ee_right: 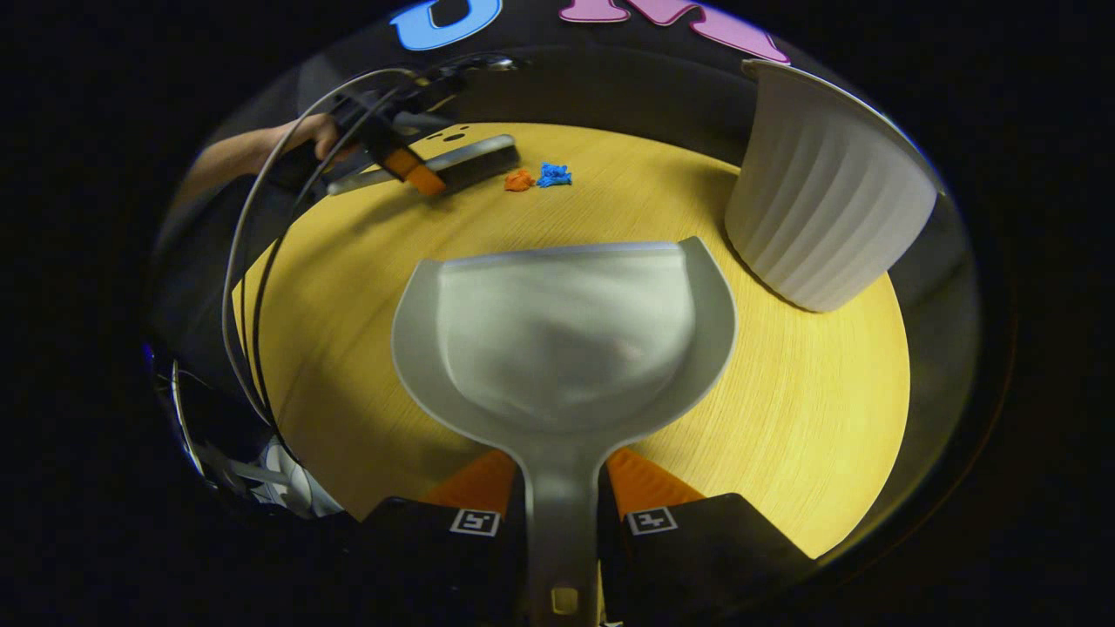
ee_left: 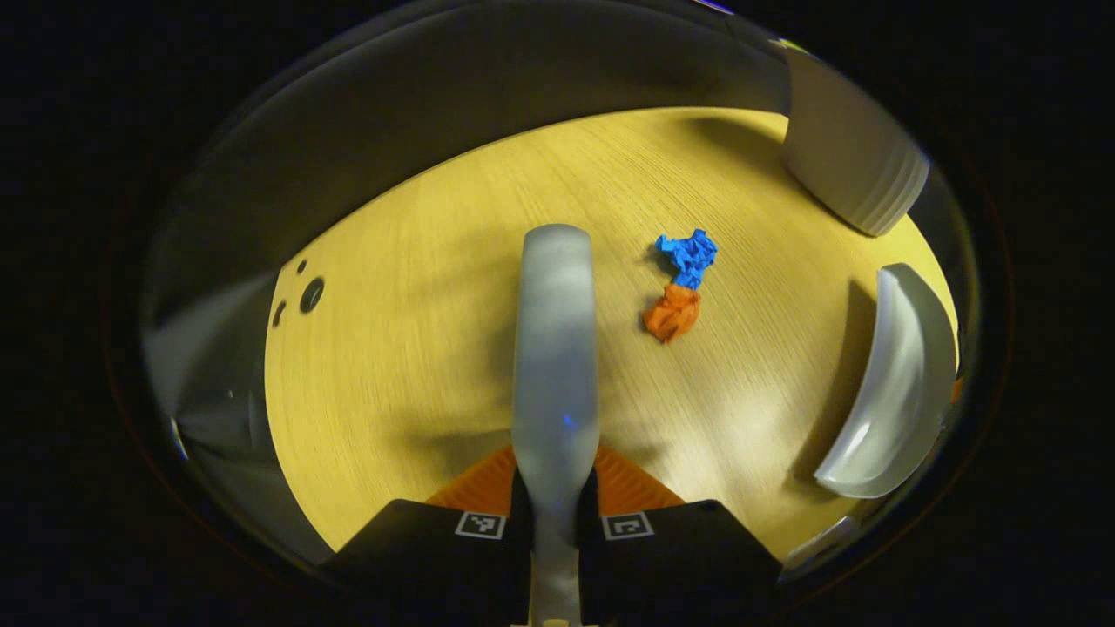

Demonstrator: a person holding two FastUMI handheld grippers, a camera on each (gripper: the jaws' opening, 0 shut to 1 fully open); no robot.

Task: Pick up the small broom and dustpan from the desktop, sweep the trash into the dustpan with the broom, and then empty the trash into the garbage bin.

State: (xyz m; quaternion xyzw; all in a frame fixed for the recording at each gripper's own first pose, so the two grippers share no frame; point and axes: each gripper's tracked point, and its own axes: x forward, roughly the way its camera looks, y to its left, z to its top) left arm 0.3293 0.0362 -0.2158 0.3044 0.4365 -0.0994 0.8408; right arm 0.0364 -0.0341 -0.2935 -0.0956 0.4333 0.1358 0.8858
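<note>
In the left gripper view my left gripper (ee_left: 555,488) is shut on the grey broom (ee_left: 554,348), which points forward over the wooden desktop (ee_left: 418,287). A blue paper ball (ee_left: 688,255) and an orange paper ball (ee_left: 672,313) lie touching just right of the broom's end. The grey dustpan (ee_left: 897,383) stands at the far right. In the right gripper view my right gripper (ee_right: 562,501) is shut on the handle of the dustpan (ee_right: 566,340), held above the desktop (ee_right: 784,401) with its mouth facing the blue ball (ee_right: 554,175) and orange ball (ee_right: 519,180). The broom (ee_right: 453,165) reaches toward them from the left.
A white ribbed garbage bin (ee_right: 823,200) stands on the desk right of the dustpan; the same bin (ee_left: 849,157) sits at the top right of the left gripper view. A hand (ee_right: 305,135) holds the far gripper, with cables looping down. Small holes (ee_left: 311,294) mark the desktop's left.
</note>
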